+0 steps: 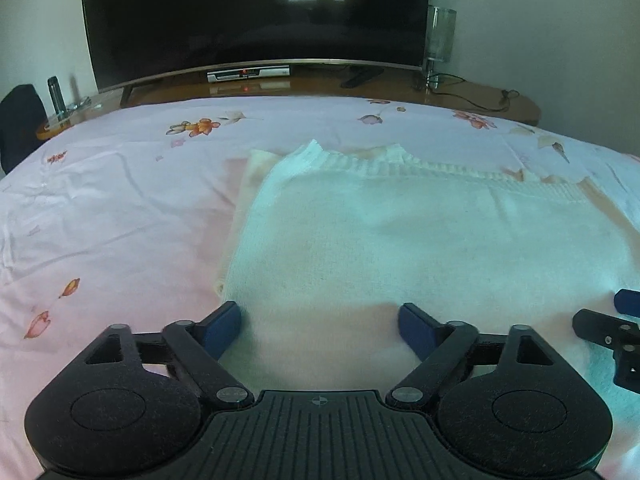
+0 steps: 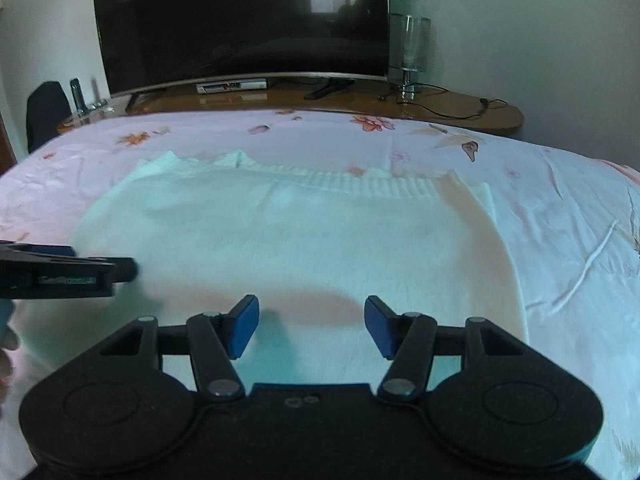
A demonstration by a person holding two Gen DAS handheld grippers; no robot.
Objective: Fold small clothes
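Note:
A white knitted sweater [image 1: 400, 232] lies folded flat on the bed, its ribbed hem along the far edge; it also shows in the right wrist view [image 2: 300, 232]. My left gripper [image 1: 320, 326] is open and empty, its blue pads just above the sweater's near left part. My right gripper [image 2: 312, 326] is open and empty over the sweater's near middle. The right gripper shows at the right edge of the left wrist view [image 1: 616, 320]. The left gripper shows side-on at the left edge of the right wrist view [image 2: 68, 270].
The bed has a pink floral sheet [image 1: 100, 220]. Behind it a wooden shelf [image 1: 460, 92] carries a large dark TV [image 1: 256, 20], a set-top box [image 1: 248, 74], a remote, a glass lamp [image 1: 440, 36] and cables. A dark chair [image 1: 20, 120] stands at the left.

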